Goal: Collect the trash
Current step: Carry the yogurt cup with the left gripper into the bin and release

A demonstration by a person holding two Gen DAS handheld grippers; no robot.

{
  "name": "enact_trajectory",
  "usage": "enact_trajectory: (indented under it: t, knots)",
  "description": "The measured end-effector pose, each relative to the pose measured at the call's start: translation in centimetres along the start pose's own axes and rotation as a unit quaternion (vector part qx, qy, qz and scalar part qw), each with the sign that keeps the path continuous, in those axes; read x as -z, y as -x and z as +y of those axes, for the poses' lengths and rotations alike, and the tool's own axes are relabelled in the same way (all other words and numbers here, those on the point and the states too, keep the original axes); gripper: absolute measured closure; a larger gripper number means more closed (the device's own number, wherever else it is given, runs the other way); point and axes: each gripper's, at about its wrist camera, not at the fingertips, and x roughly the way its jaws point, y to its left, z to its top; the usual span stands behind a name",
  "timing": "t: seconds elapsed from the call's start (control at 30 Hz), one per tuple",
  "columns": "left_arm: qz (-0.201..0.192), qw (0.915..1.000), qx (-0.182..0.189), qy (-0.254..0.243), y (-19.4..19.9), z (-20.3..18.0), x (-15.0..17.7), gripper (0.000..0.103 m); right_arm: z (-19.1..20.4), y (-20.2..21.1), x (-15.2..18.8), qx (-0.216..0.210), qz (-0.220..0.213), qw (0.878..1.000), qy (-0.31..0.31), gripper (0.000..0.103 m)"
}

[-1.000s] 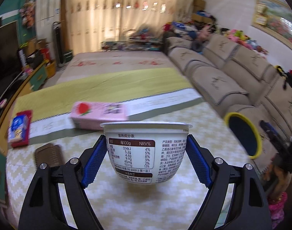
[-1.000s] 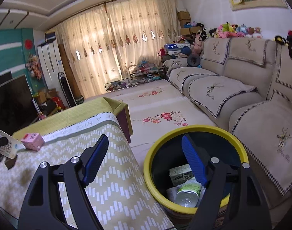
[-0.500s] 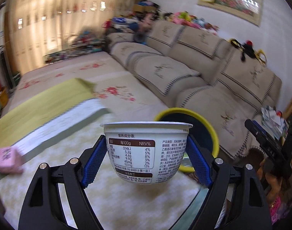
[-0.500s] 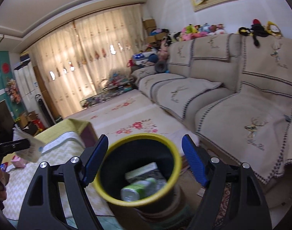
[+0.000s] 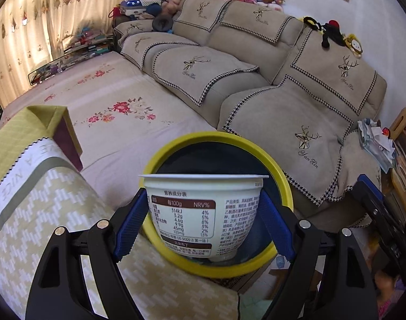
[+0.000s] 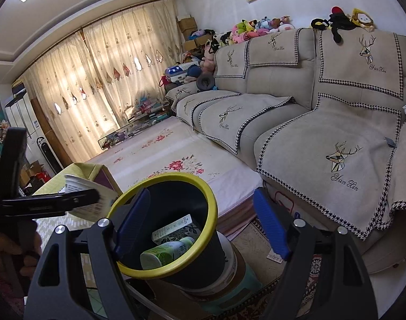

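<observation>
Showing bin (image 6: 176, 229) contents: R cam only

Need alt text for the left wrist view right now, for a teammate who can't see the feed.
The left gripper holds a white yogurt cup upright between its blue pads, in front of the yellow-rimmed trash bin. A table with a patterned cloth lies at left, and a beige sofa fills the background.

the left hand-held gripper (image 5: 204, 224) tilts steeply downward, its blue pads (image 5: 129, 226) pressed against both sides of a white cup (image 5: 204, 210), holding it upright. the right hand-held gripper (image 6: 201, 224) points down at a shallower angle, its blue pads (image 6: 268, 226) standing wide apart with nothing clasped. a hand (image 6: 12, 253) grips the left tool's handle at the edge of the right wrist view.
</observation>
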Motion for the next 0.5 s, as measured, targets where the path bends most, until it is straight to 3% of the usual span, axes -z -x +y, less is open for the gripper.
enact_trajectory:
  t: [0.23,0.5]
  knots:
    - [0.007,1.0,-0.002,0.005,-1.1,0.0,-0.1,0.021,-0.3,-0.2,0.1,-0.001,0.006,1.0,-0.003,0.028]
    - [-0.024,0.9996,-0.01,0.011,3.9,2.2,1.5,0.014,0.9,-0.3,0.2,-0.014,0.012,1.0,0.007,0.028]
